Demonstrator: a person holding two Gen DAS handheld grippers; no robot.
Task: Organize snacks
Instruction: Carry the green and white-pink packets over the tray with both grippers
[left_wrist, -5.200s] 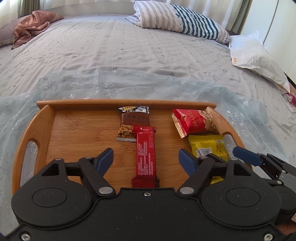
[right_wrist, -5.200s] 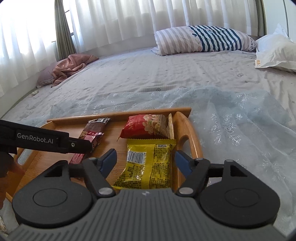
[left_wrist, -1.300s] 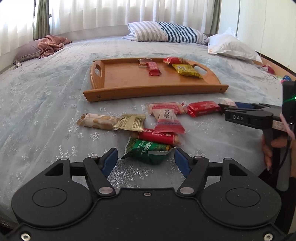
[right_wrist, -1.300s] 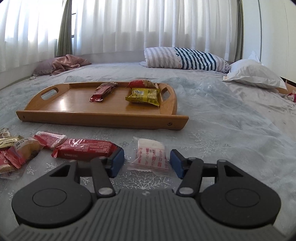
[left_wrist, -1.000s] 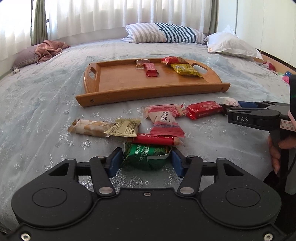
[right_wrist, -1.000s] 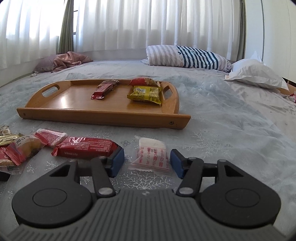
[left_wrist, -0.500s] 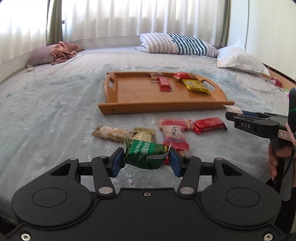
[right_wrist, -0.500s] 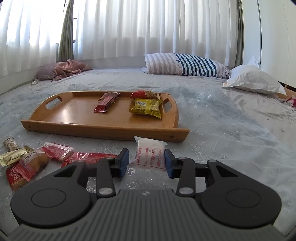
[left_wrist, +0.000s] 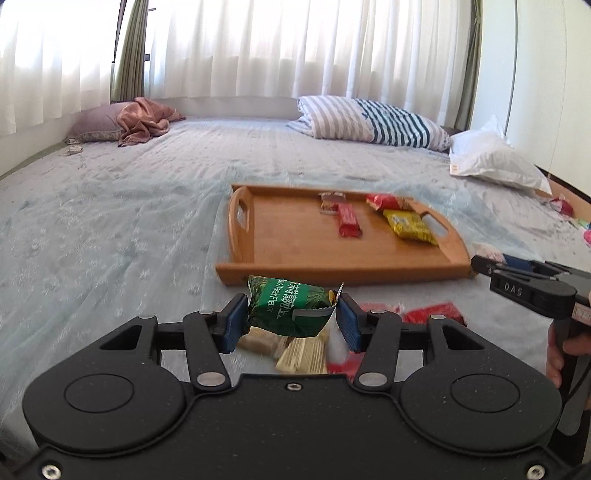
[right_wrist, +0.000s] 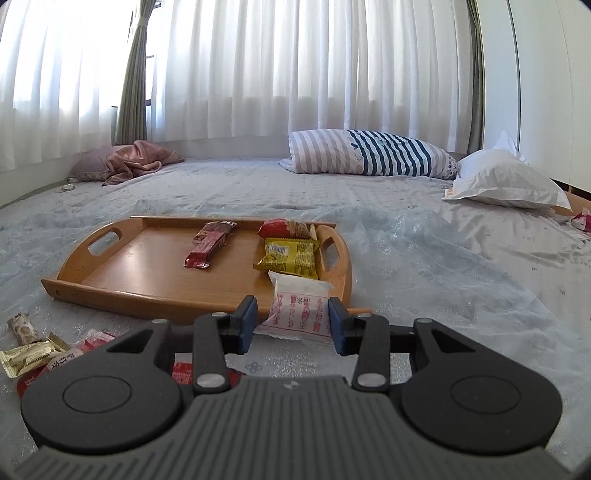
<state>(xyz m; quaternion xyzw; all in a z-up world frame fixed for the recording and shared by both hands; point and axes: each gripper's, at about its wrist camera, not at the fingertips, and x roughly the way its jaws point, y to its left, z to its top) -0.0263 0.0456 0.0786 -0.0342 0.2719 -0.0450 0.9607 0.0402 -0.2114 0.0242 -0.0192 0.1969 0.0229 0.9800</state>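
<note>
Left wrist view: the left gripper (left_wrist: 291, 321) clamps a green foil snack packet (left_wrist: 290, 309); beyond it lies a wooden tray (left_wrist: 295, 254). The right gripper (right_wrist: 291, 325) has just closed on a white sachet (right_wrist: 300, 309).

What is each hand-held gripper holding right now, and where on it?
The left hand-held gripper pinches the green snack packet by its two short ends. The right hand-held gripper clamps the white packet across its side edges.

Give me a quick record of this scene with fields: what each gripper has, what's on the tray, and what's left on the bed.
left gripper: shut on green packet
right gripper: shut on white packet
tray: brown bar, red bar, red packet, yellow packet
bed: several loose snacks
</note>
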